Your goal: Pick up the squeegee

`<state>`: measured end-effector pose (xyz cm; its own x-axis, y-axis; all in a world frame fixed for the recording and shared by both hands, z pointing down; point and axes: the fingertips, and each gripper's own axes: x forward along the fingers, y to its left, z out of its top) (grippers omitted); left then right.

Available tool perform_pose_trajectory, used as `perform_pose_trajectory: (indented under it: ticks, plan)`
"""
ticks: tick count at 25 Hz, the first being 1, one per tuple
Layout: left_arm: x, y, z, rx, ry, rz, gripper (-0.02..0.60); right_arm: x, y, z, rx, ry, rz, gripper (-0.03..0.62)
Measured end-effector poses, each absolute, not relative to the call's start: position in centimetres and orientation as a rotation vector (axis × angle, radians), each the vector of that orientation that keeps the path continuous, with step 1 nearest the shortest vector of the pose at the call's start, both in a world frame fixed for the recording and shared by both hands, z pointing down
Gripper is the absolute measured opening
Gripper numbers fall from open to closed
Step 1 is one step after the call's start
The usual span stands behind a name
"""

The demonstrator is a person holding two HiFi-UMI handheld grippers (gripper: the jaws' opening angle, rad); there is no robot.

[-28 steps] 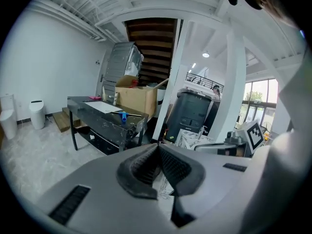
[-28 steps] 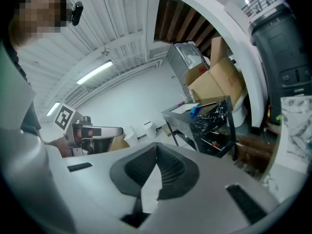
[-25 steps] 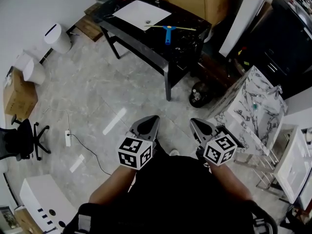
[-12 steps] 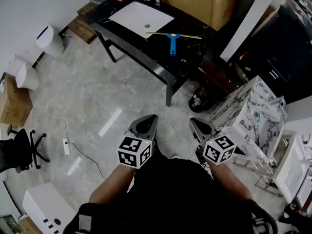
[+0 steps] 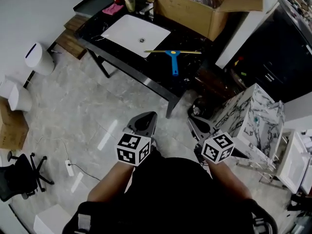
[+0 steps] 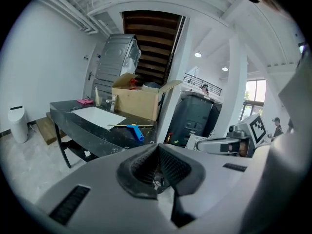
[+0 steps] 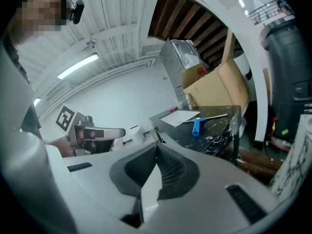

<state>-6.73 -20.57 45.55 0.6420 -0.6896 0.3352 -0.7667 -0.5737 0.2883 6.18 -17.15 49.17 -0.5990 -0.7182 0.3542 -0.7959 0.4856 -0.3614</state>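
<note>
The squeegee [image 5: 173,62], with a blue handle and a long thin blade, lies on the black table [image 5: 122,57] just right of a white sink basin [image 5: 136,32]. It also shows in the left gripper view as the squeegee [image 6: 135,130] and in the right gripper view as the squeegee [image 7: 197,126]. My left gripper [image 5: 147,117] and right gripper [image 5: 195,124] hang side by side over the floor, well short of the table. Both are shut and empty; the left gripper [image 6: 157,147] and the right gripper [image 7: 156,147] show closed jaws.
An open cardboard box [image 5: 195,9] stands on the table behind the squeegee. A marble-patterned cabinet [image 5: 251,116] stands to the right, a dark round object [image 5: 197,106] by the table leg. White bins [image 5: 36,57], an office chair [image 5: 22,179] and a power strip [image 5: 69,167] are on the left.
Both grippers and the person have moved forward toward the black table, which now sits lower and nearer in the head view. Both grippers stayed shut.
</note>
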Motion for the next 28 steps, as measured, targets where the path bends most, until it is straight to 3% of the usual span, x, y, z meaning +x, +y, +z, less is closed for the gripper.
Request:
perform_pose_trajectory:
  ticks: [16,28]
  plan:
    - [-13.0,-28.1,47.0,2.456,-1.006,0.214,0.017,0.5,-23.2,49.7,1.407,-2.453,0.714,0.009]
    - [-13.6,-29.0,48.8,2.413,-1.028,0.265,0.017,-1.1,-26.2,50.0,1.324,-2.486,0.712,0.009]
